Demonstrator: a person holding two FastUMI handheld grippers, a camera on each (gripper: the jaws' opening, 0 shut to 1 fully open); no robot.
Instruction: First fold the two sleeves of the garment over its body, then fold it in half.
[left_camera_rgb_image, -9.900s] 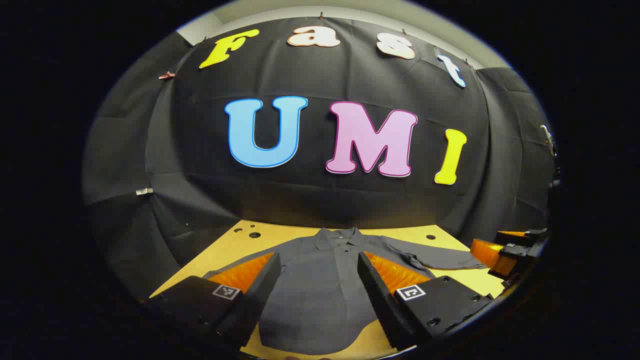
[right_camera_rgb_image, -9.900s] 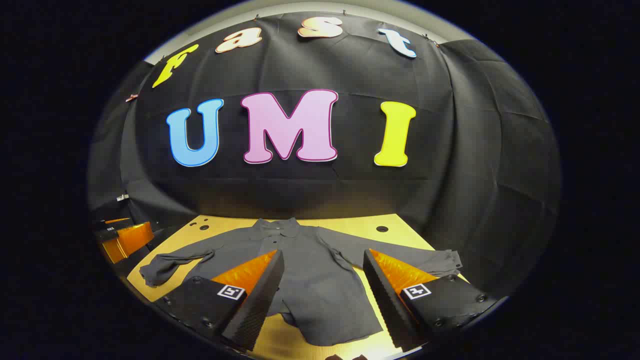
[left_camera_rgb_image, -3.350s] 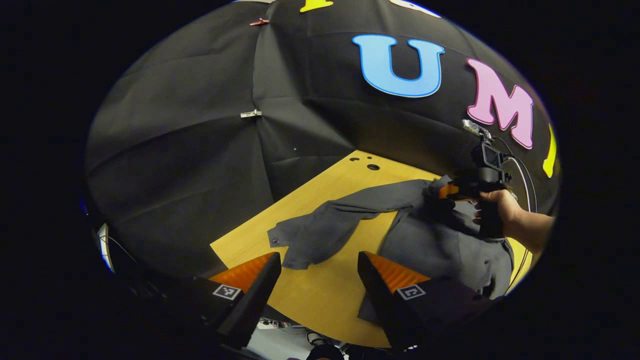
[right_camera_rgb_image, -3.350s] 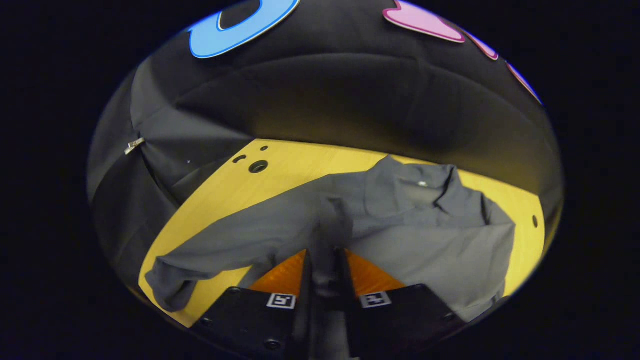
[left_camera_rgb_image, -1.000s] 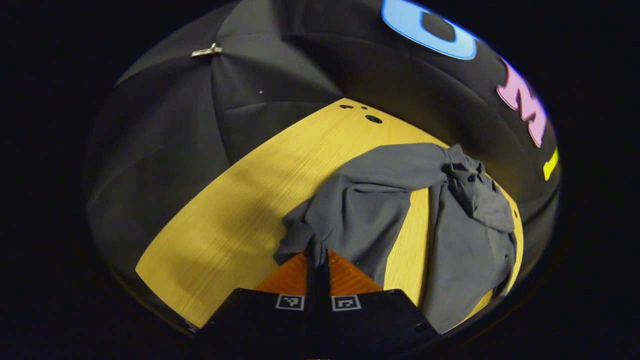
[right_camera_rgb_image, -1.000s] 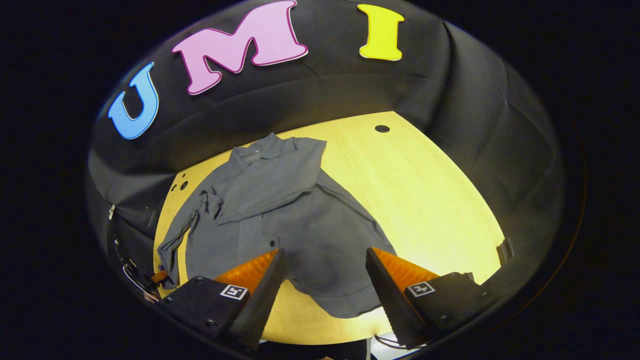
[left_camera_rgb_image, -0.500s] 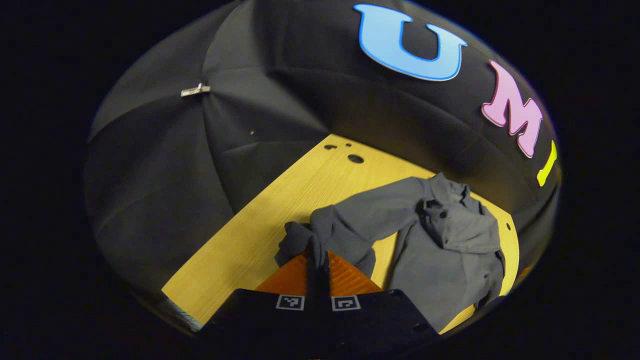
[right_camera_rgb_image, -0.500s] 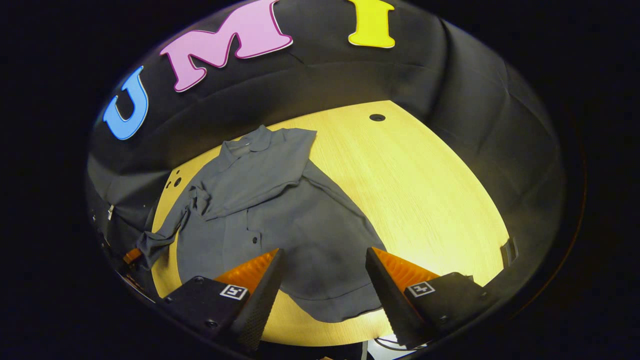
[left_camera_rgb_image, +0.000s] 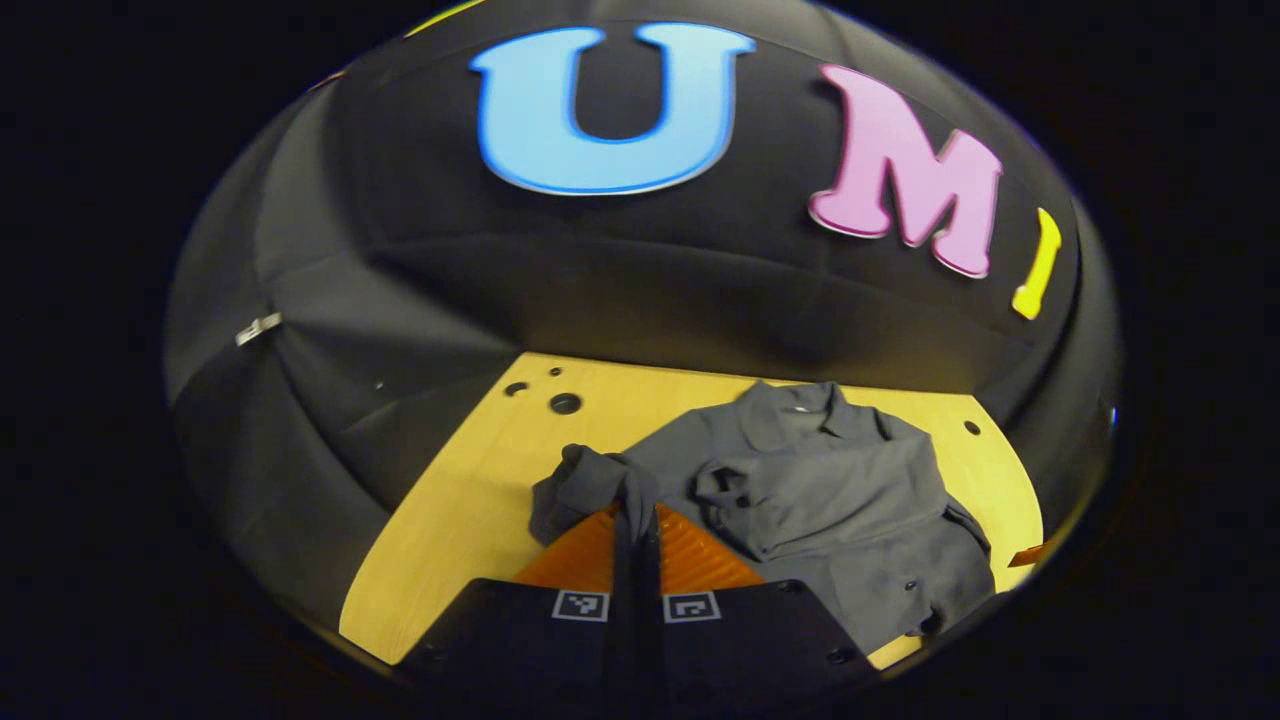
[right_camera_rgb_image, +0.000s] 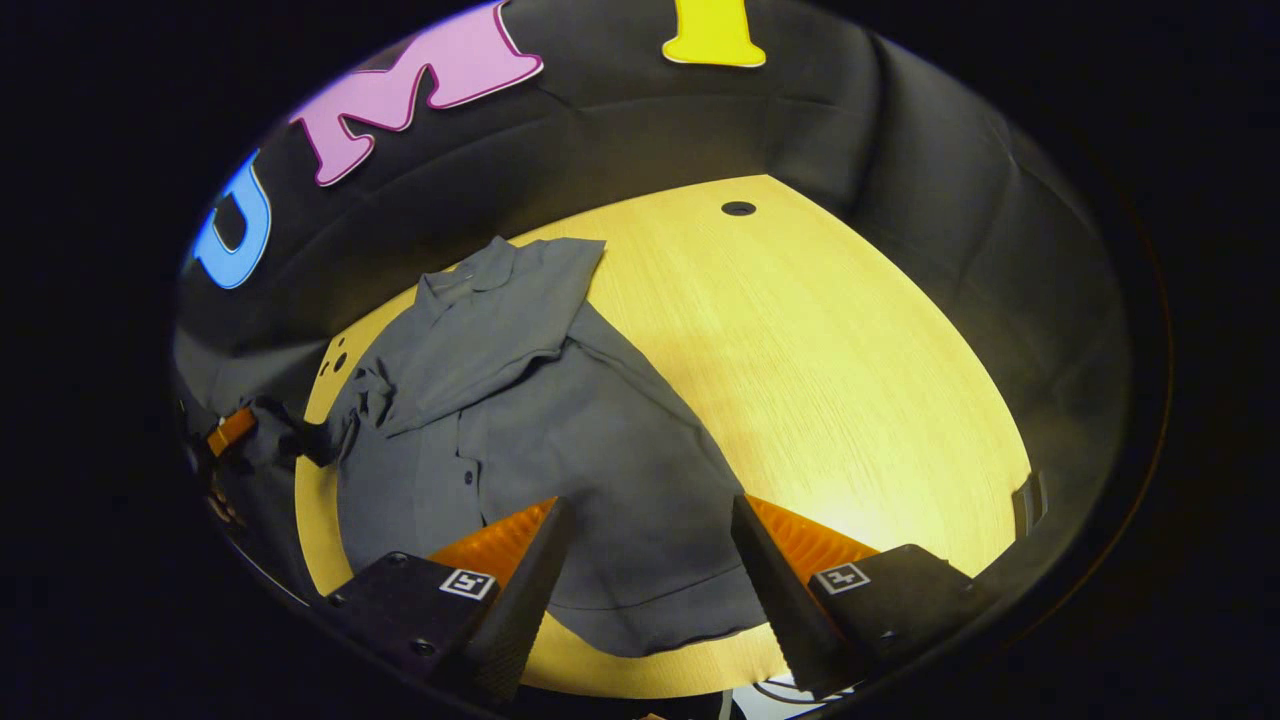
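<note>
Grey shirt (right_camera_rgb_image: 540, 420) lies on the wooden table (right_camera_rgb_image: 820, 340), its right sleeve (right_camera_rgb_image: 480, 350) already across the chest. I judge the left sleeve (left_camera_rgb_image: 585, 485) should be carried low across the body, then released flat. My left gripper (left_camera_rgb_image: 636, 520) pinches that cuff just left of the body; my right gripper (right_camera_rgb_image: 640, 560) hangs spread over the near hem.

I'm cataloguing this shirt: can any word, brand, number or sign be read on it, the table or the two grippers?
Shirt: no print, tag or brand to read.
Table: bare wood, no text.
Left gripper, shut on the sleeve: two square coded markers, no words or numbers.
Right gripper, open: two such markers, likewise no words.
</note>
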